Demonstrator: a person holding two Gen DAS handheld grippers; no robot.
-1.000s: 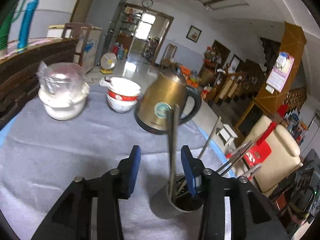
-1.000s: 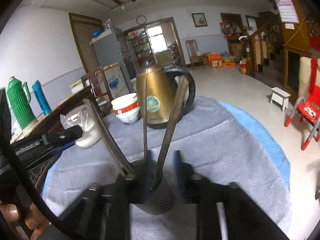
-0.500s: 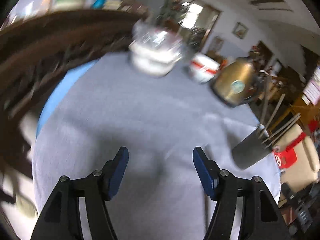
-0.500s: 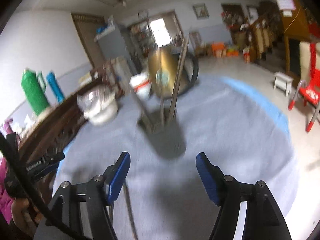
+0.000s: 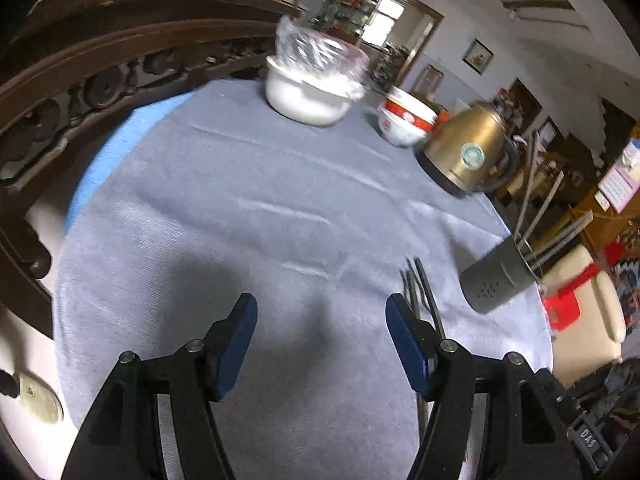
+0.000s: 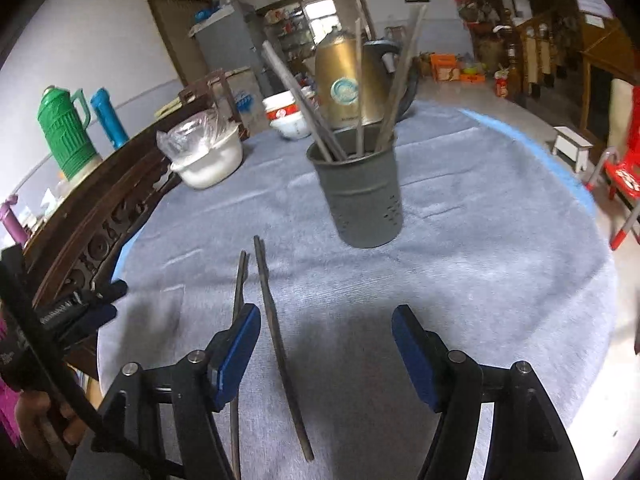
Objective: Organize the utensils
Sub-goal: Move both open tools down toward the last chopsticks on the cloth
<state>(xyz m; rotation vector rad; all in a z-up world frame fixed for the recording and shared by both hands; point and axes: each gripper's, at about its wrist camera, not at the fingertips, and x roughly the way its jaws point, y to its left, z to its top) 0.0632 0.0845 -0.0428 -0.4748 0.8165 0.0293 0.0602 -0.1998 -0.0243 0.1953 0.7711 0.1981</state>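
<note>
The grey metal utensil holder [image 6: 362, 196] stands upright on the grey-clothed tabletop [image 6: 480, 248], with several long chopsticks [image 6: 394, 80] leaning in it. Two loose dark chopsticks [image 6: 276, 332] lie flat on the cloth in front of the holder, roughly side by side. Your right hand-held gripper [image 6: 326, 340] angles down over them; its jaws have just been opening and now stand wide, one chopstick lying between them ungripped. Your left hand-held gripper [image 5: 322, 332] tilts down over bare cloth, jaws likewise just opened wide and empty, the loose chopsticks beside its right finger. A gold kettle [image 6: 352, 84] stands behind the holder.
</note>
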